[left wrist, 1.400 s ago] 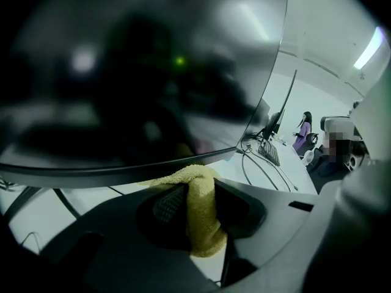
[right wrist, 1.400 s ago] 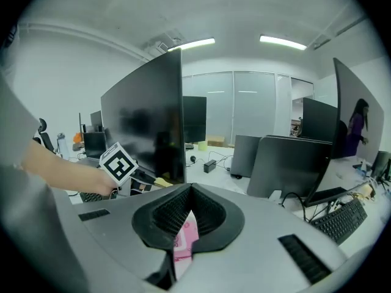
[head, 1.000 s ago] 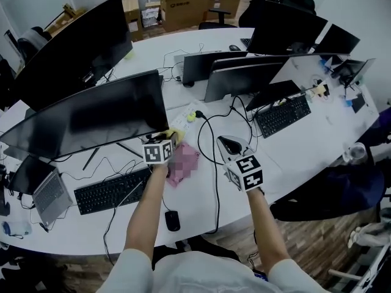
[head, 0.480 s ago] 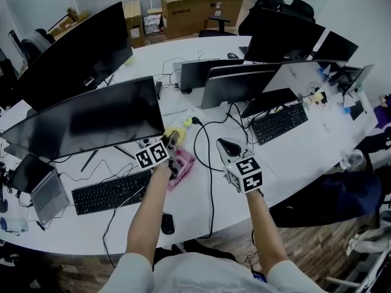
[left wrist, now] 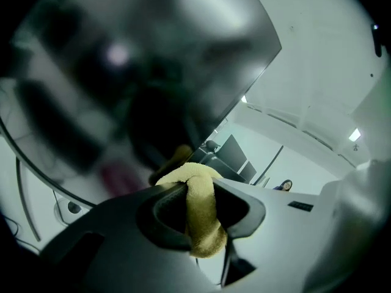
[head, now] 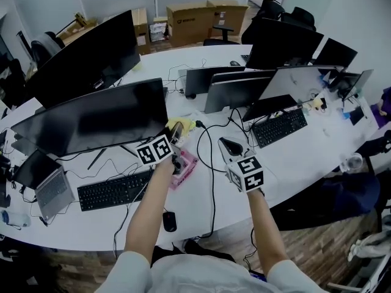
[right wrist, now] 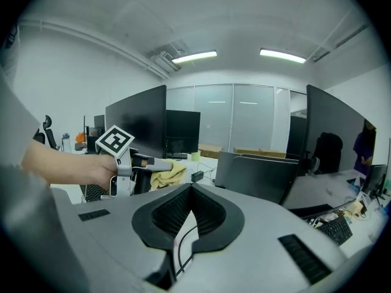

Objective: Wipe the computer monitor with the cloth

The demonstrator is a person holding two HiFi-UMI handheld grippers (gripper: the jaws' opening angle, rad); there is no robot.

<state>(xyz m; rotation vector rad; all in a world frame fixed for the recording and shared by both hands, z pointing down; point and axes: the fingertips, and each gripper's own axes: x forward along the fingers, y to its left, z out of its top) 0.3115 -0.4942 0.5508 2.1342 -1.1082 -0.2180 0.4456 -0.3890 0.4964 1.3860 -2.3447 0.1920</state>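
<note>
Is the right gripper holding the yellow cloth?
No, the left gripper pinches the cloth, while the right gripper is shut with nothing in it.

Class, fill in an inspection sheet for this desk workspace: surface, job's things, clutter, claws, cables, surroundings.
Surface: white curved desk, crowded.
Job's things: large dark monitor; yellow cloth held near its lower right corner, contact unclear.
Clutter: pink object, keyboard, mouse, laptop.
Grippers: left claw shut on the yellow cloth; right claw shut, empty, above the desk.
Cables: black cable trails across the desk to its near edge.
Surroundings: further monitors, cardboard boxes behind.
</note>
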